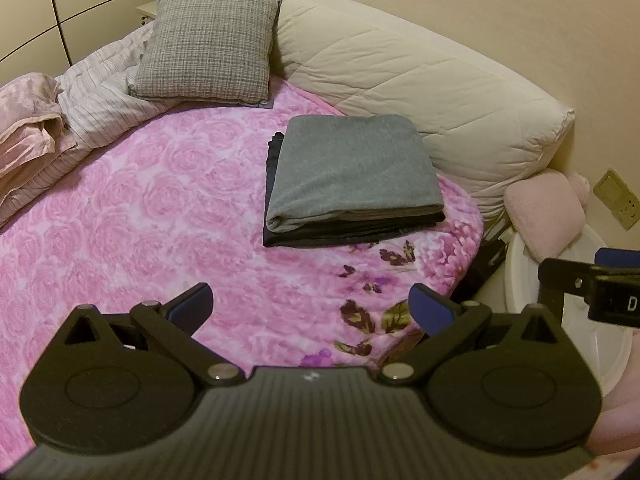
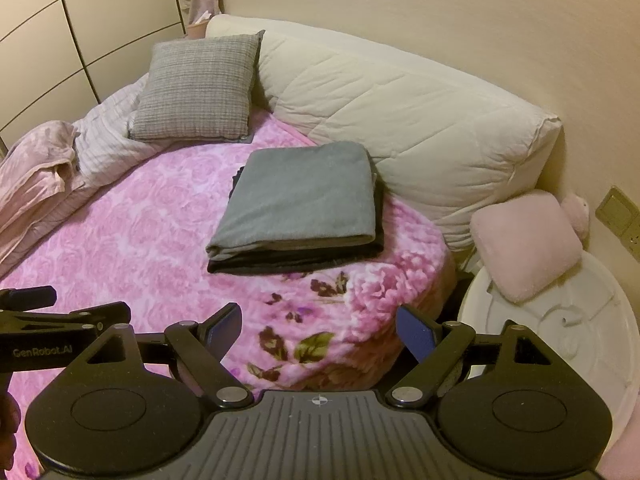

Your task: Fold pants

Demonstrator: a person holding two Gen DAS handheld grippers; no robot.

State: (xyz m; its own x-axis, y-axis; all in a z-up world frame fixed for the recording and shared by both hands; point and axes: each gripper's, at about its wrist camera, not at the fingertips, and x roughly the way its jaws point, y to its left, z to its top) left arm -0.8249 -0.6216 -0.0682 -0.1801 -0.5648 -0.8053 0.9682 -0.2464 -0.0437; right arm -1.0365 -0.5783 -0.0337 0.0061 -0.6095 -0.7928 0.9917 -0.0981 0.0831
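Folded grey pants (image 1: pixel 352 168) (image 2: pixel 300 196) lie as a neat rectangle on top of a folded dark garment (image 1: pixel 340 232) (image 2: pixel 296 262), on the pink rose-patterned blanket (image 1: pixel 140 208) (image 2: pixel 132 232). My left gripper (image 1: pixel 310 308) hovers open over the blanket's near edge, well short of the stack, with nothing between its blue pads. In the right wrist view my right gripper (image 2: pixel 320 330) is open too and empty, just as far back. Each gripper shows at the edge of the other's view: the right gripper (image 1: pixel 592 280) and the left gripper (image 2: pixel 48 320).
A grey checked cushion (image 1: pixel 208 46) (image 2: pixel 198 86) and a long cream quilted bolster (image 1: pixel 420 80) (image 2: pixel 400 120) lie behind the stack. Crumpled striped and pink bedding (image 1: pixel 48 132) (image 2: pixel 44 168) fills the left. A pink plush cushion (image 1: pixel 544 212) (image 2: pixel 524 244) rests on a white round stand (image 2: pixel 560 328) at right.
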